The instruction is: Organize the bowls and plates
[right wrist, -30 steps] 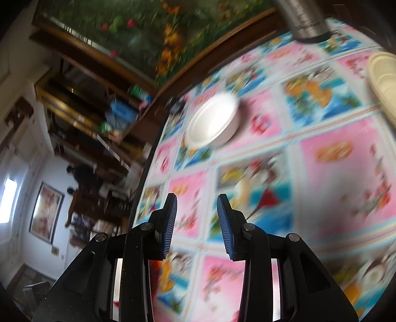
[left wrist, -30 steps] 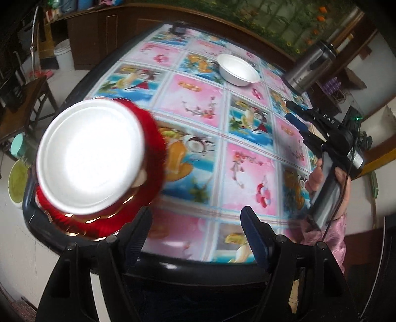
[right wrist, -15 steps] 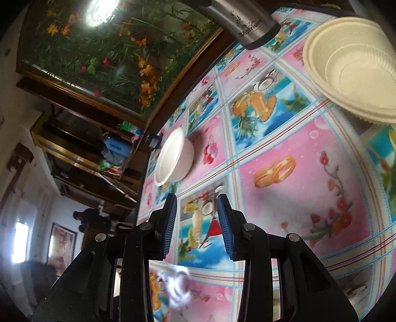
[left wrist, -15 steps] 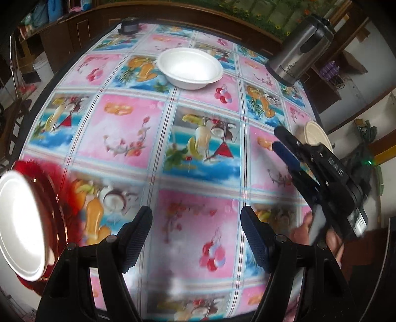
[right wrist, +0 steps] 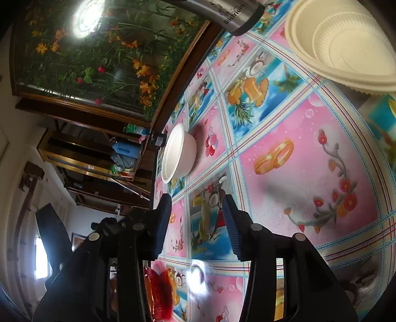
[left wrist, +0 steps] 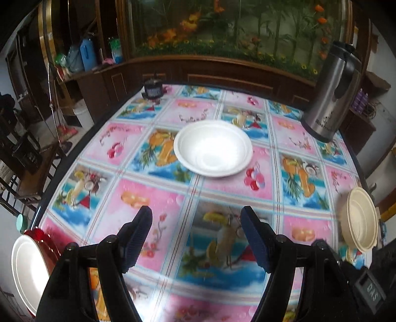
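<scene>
Bright-clothed counter (left wrist: 153, 198): my left claw (left wrist: 195, 237), released and empty, has swung from the plate stack (left wrist: 27, 270) toward the white bowl (left wrist: 212, 148); right claw (right wrist: 196, 223) gapes empty.

**A flowered table in a dark-wood room**

Ahead of the gripper, the tablecloth (left wrist: 158, 188) shows pink and blue fruit squares. Beyond it runs a dark wooden counter (left wrist: 222, 71) below a leafy flower mural (left wrist: 235, 27). Left, a wooden chair (left wrist: 29, 173); a bright lamp glare (right wrist: 86, 17).
</scene>
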The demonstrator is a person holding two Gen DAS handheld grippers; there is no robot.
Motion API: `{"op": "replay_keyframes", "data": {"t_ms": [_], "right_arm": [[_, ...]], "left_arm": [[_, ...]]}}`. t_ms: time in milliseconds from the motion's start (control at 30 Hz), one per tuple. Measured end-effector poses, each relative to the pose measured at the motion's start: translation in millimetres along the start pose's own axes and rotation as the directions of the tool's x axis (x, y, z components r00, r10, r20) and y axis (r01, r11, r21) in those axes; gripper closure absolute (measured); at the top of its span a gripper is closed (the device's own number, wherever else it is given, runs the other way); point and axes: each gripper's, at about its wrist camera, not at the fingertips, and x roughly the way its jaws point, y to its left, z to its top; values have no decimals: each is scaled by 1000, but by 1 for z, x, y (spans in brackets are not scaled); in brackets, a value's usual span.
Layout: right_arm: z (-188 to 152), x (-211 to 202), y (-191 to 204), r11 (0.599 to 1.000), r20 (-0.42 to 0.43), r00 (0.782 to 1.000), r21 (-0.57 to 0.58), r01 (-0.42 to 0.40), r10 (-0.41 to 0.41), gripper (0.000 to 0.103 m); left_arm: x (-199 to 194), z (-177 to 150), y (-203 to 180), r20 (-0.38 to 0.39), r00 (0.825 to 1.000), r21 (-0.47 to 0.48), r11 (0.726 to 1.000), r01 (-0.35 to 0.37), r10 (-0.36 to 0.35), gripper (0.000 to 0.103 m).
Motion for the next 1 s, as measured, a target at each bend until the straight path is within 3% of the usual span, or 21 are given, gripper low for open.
{"op": "replay_keyframes", "data": {"t_ms": [267,1000], "right_arm": [[-1,8,-7,999,-18,999,14,30,-30,60],[-1,30,-13,991,-38,990,-27,131,-132,60]], "left_arm": [[7,15,-3,79,997,-16,1000,-5,6,29],[37,34,26,116,993,-118,993,26,-12,26]]}}
